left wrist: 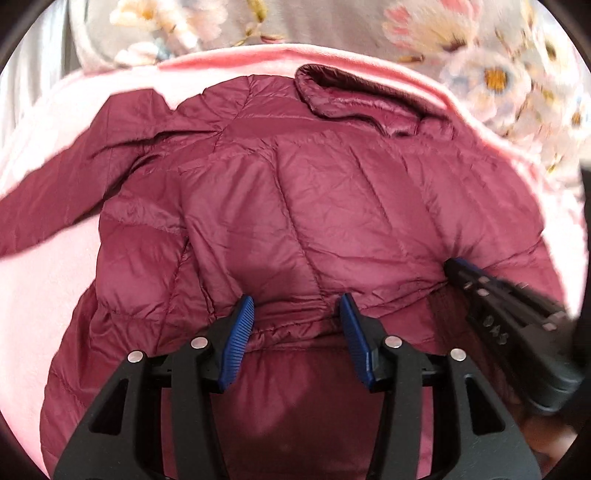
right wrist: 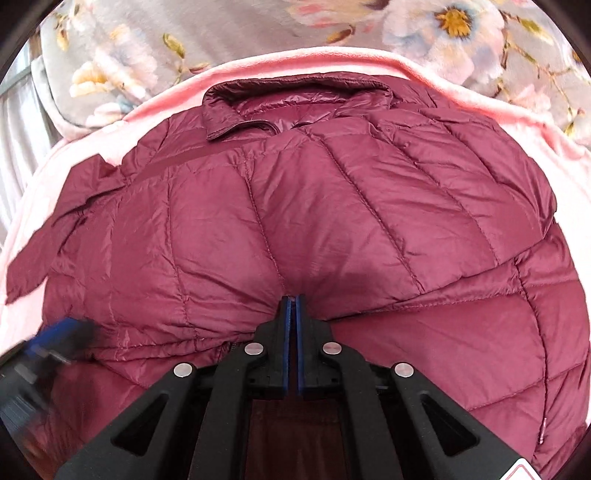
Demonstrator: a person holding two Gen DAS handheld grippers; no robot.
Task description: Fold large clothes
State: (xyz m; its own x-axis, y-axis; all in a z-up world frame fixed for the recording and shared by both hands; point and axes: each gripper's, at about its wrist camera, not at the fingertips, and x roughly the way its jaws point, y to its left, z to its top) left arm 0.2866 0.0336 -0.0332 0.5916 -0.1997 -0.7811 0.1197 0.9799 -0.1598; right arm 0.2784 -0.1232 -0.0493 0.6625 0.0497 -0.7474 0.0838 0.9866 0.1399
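We have the right gripper [right wrist: 294,301] with jaws fully closed, pinching a fold of the jacket [right wrist: 314,221] at its near hem edge; the thin shell puckers toward the pads. The left gripper [left wrist: 297,301] sits just beside it on the same hem, jaws about half spread, a ridge of fabric between the blue pads [left wrist: 242,325] but not yet pinched.

Risks as we judge them:
- Slick nylon — a one-layer pinch on the right can slip out on lift.
- If the left closes on only the top layer, the hem lifts uneven and the fold skews.
- The left sleeve [left wrist: 48,206] is splayed out over the pink blanket [left wrist: 37,314]; it drags or stays out of the fold.
- Puffy fill springs back — the fold may not stay flat.

The jacket lies front-up on the blanket, collar [right wrist: 295,99] at the far end, floral bedding [right wrist: 461,33] beyond.

Writing: embossed characters on the right gripper's finger in the left view, not legible; a small hem tag [right wrist: 542,432] in the right view, unreadable.
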